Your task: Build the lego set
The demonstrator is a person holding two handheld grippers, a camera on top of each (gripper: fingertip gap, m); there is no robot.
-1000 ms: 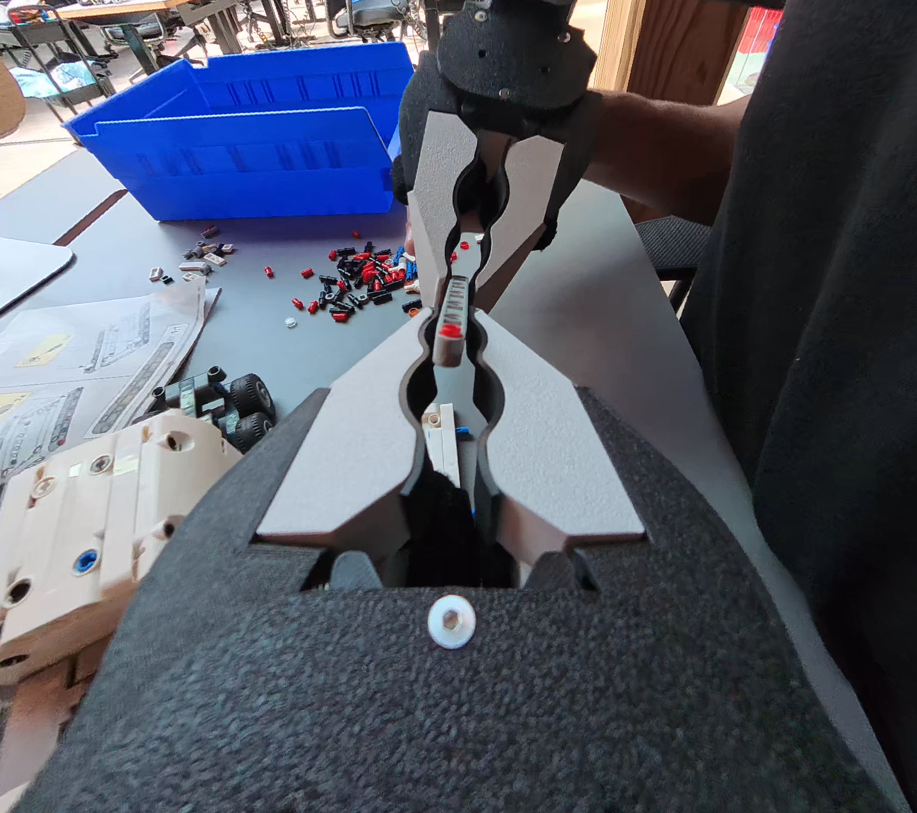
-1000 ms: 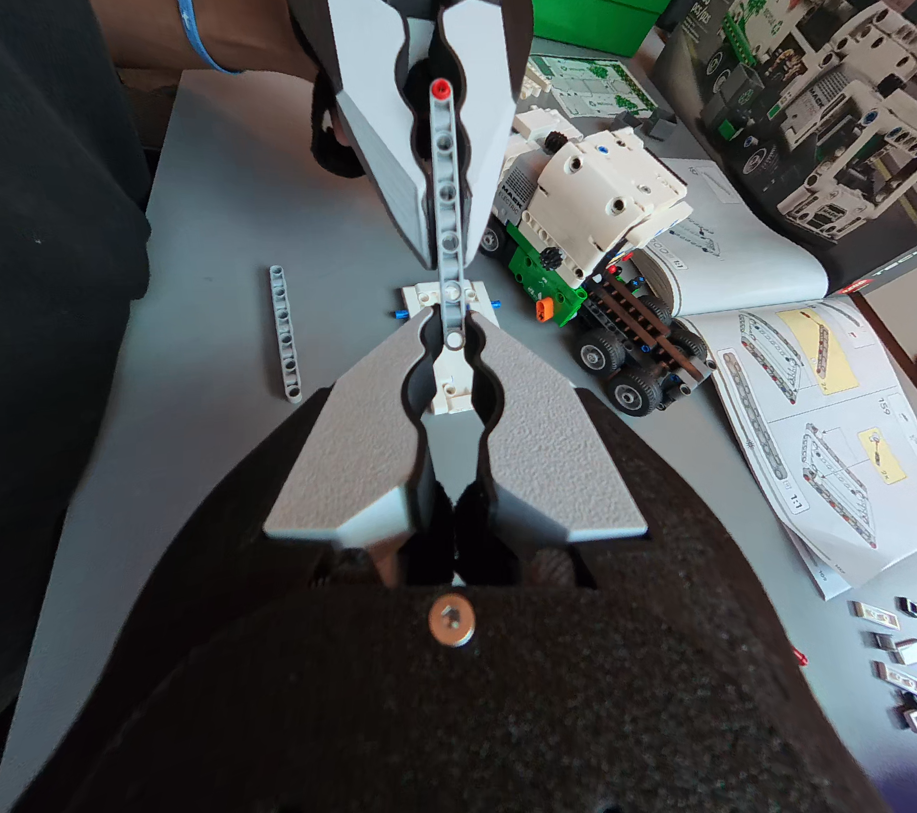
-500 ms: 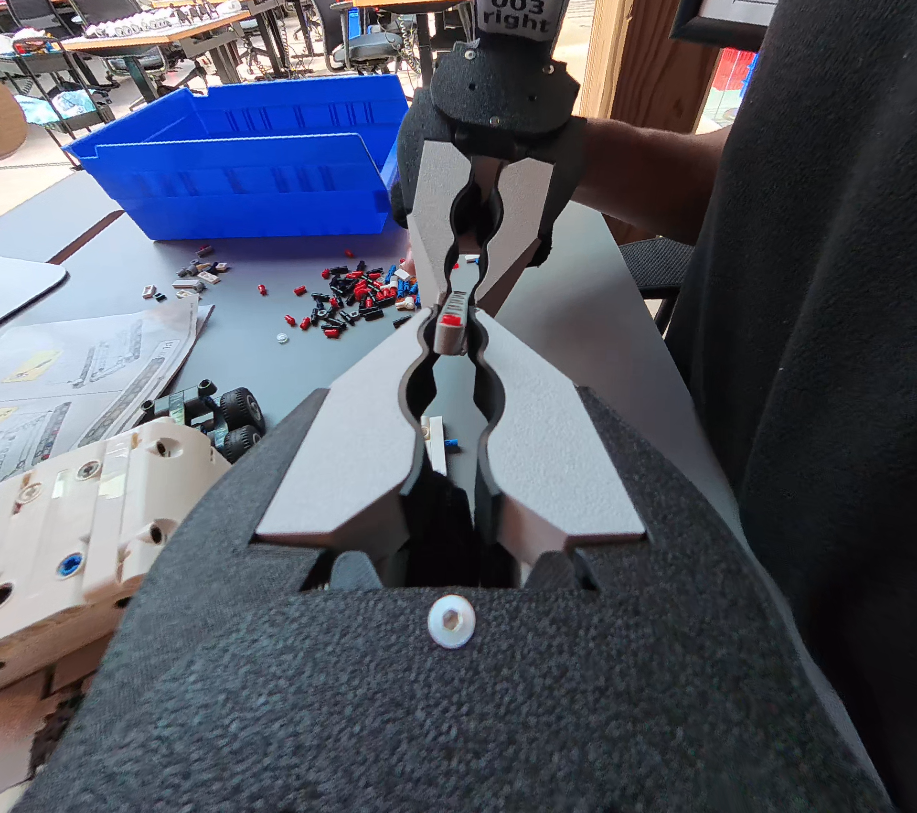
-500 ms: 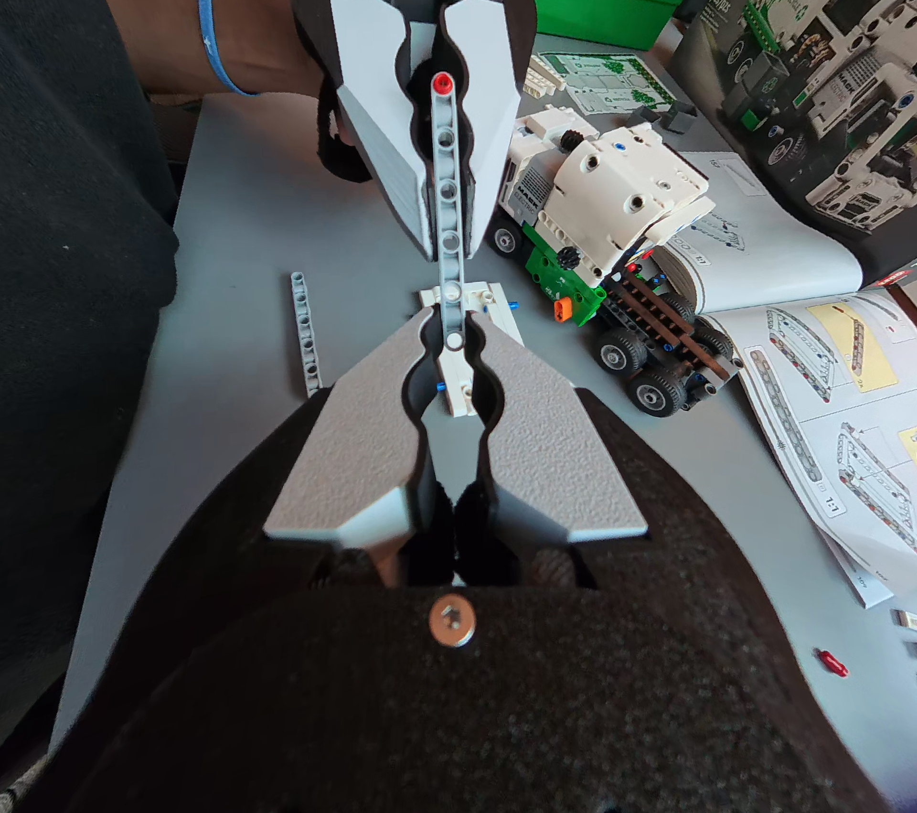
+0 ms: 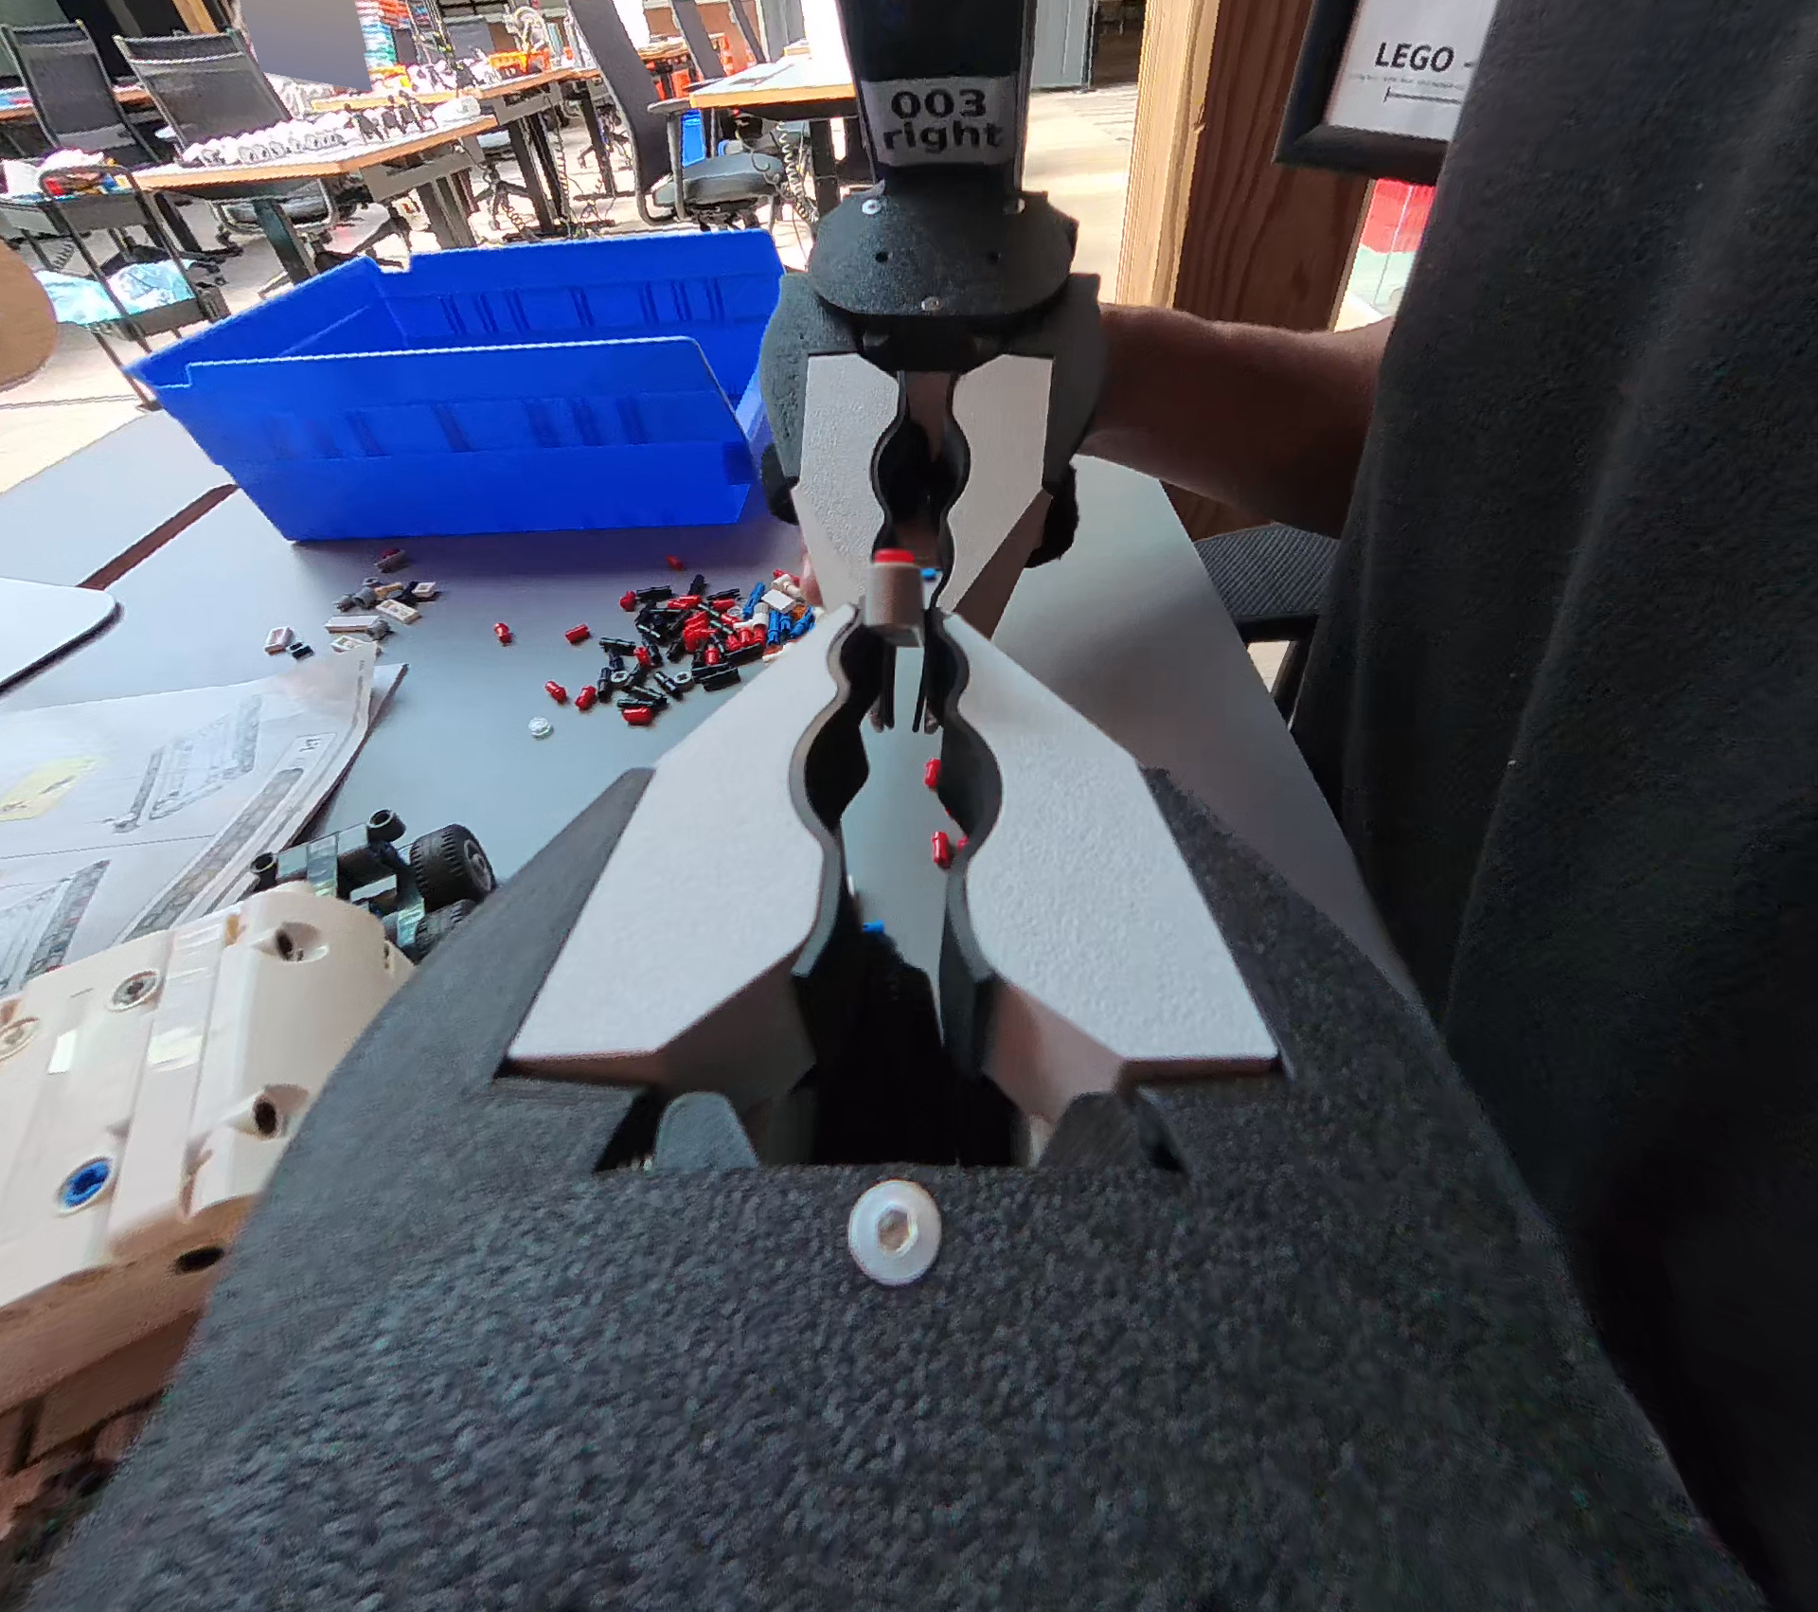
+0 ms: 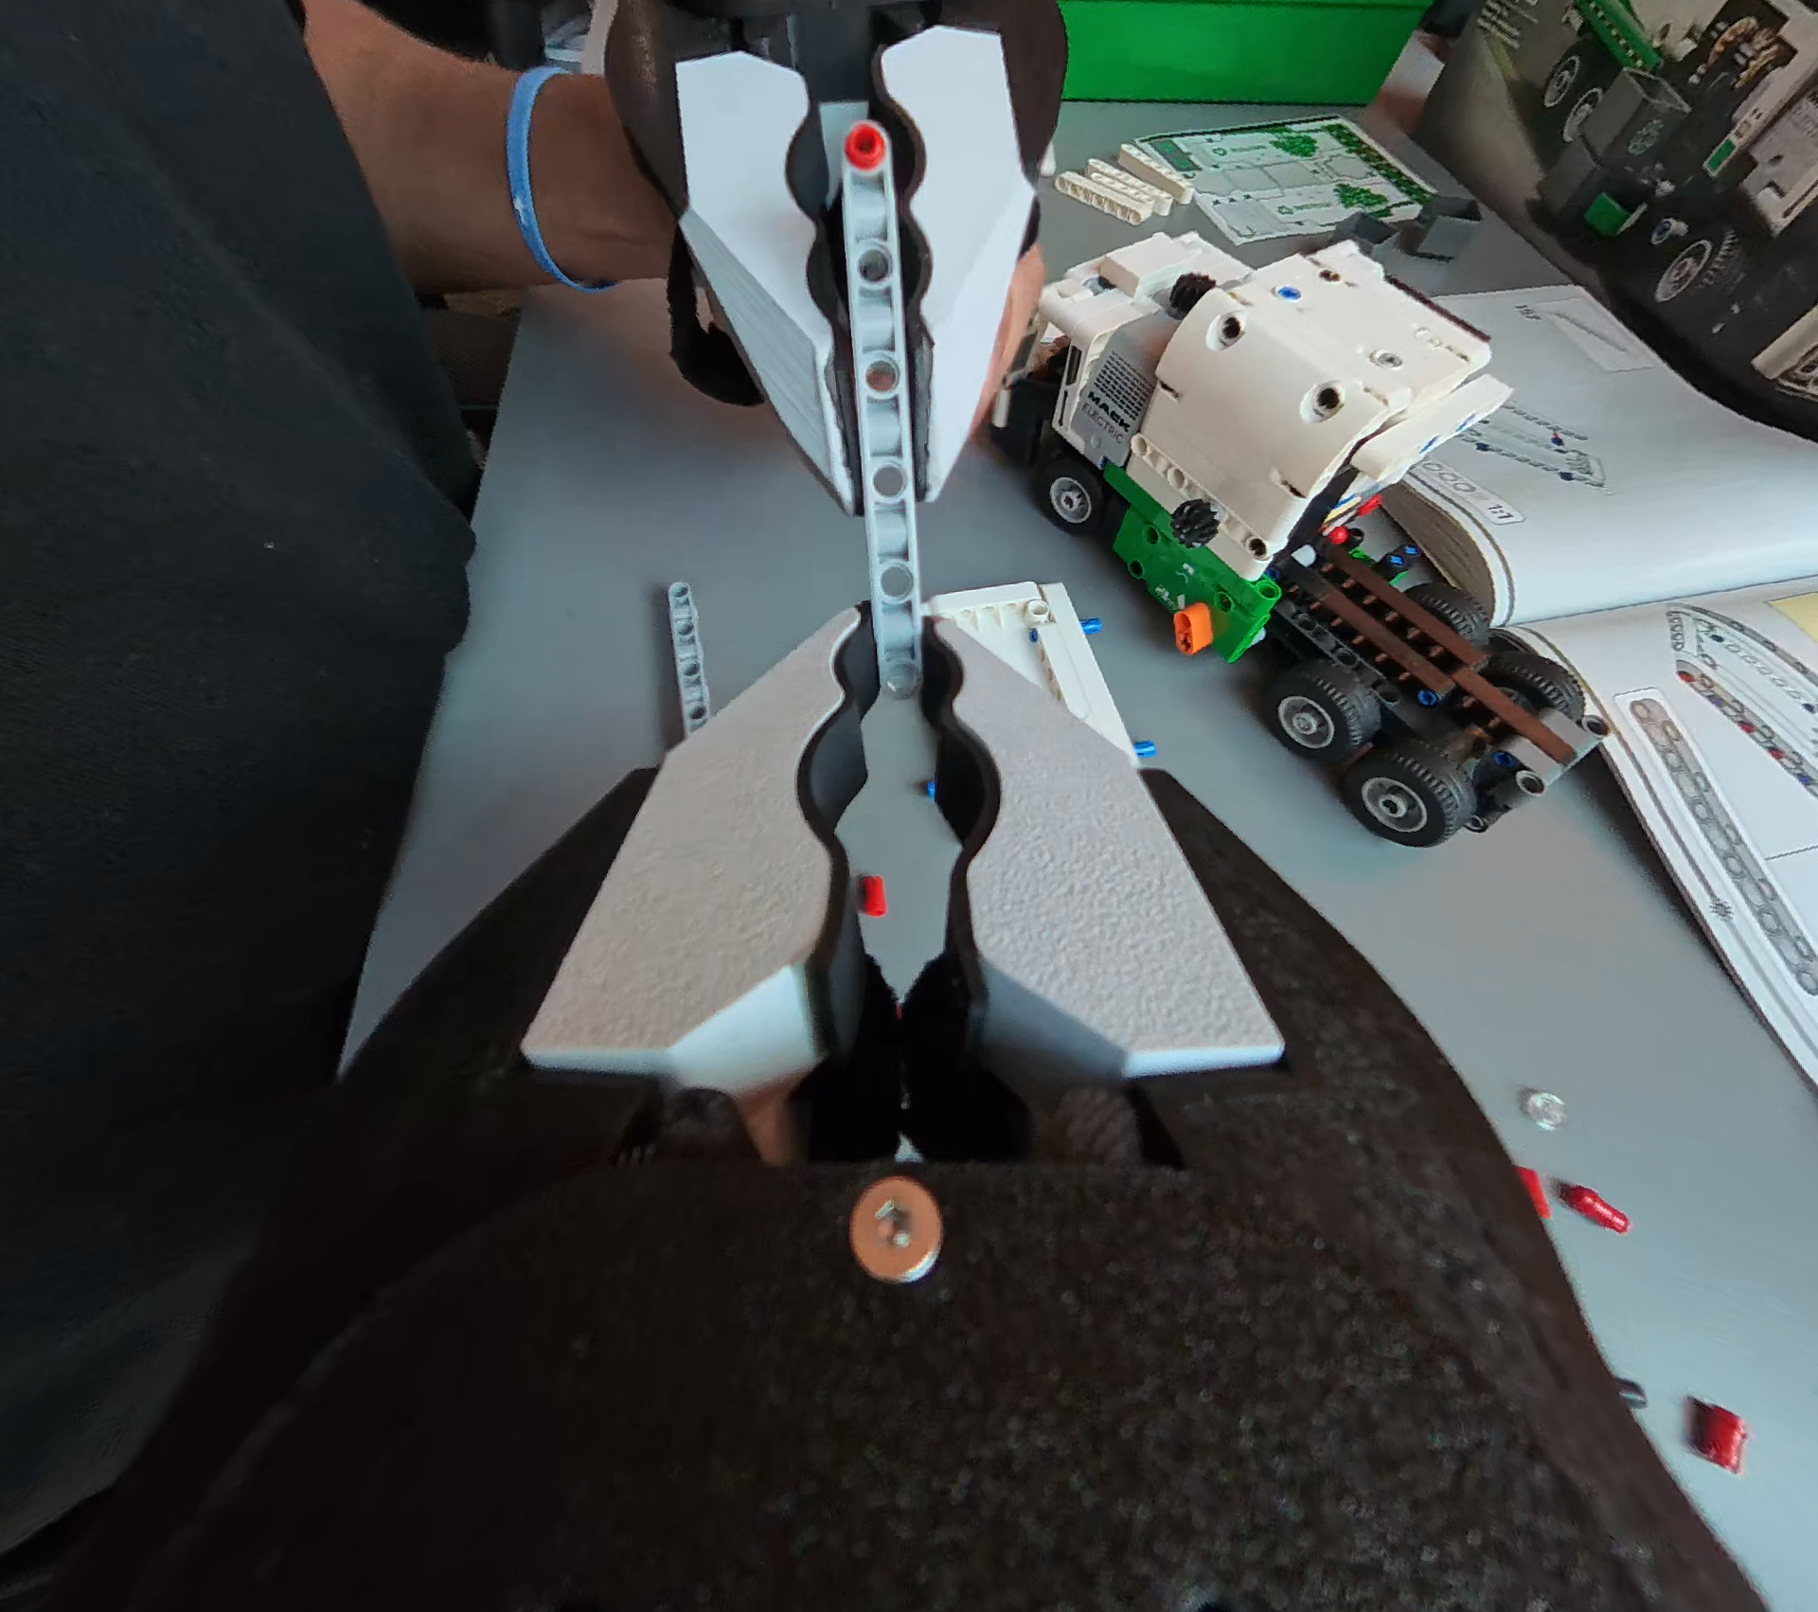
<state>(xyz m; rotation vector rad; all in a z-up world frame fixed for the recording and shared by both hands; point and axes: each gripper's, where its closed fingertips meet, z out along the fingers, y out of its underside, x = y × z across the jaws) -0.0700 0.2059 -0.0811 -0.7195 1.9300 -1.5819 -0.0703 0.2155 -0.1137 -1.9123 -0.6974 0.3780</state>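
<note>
both grippers (image 6: pixel 897 659) (image 5: pixel 893 630) around grey beam (image 6: pixel 878 374)

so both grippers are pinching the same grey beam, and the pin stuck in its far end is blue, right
Not quite: the pin is red, as the right wrist view shows. The rest holds: the left gripper and right gripper are both shut on the same grey beam.
</note>
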